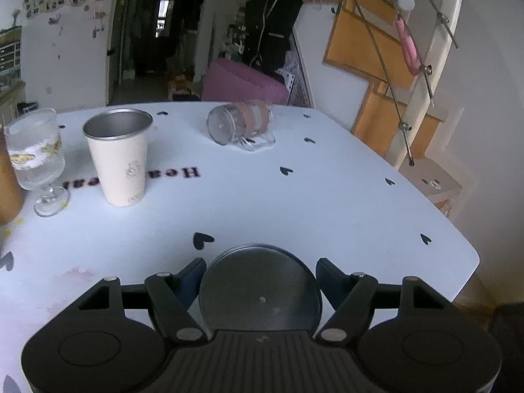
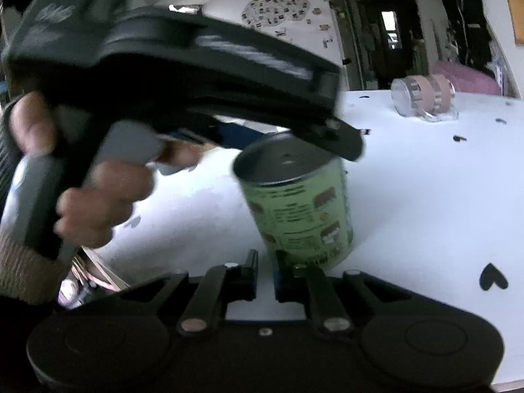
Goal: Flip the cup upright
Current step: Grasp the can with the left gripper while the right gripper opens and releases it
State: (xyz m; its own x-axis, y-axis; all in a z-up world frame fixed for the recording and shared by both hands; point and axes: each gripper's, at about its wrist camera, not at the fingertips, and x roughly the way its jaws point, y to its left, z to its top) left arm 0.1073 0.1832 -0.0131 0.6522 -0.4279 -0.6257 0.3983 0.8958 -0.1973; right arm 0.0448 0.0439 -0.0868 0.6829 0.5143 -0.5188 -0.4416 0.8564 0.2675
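A green cup [image 2: 299,209] stands upside down on the white table, its dark metal base [image 1: 260,290] facing up. My left gripper [image 1: 260,281] is wide open with one finger on each side of that base, seen from above; in the right wrist view it [image 2: 235,137] hovers over the cup, held by a hand. My right gripper [image 2: 264,278] sits low at the table's near edge, just left of the cup's foot, fingers nearly together and holding nothing. A clear glass mug with pink bands [image 1: 240,124] lies on its side farther back; it also shows in the right wrist view [image 2: 424,98].
A cream metal tumbler [image 1: 119,155] stands upright at the left, a stemmed glass [image 1: 36,157] beside it, and a brown object [image 1: 6,180] at the left edge. The white table [image 1: 327,196] has black heart prints and ends at the right near a stair rail [image 1: 422,75].
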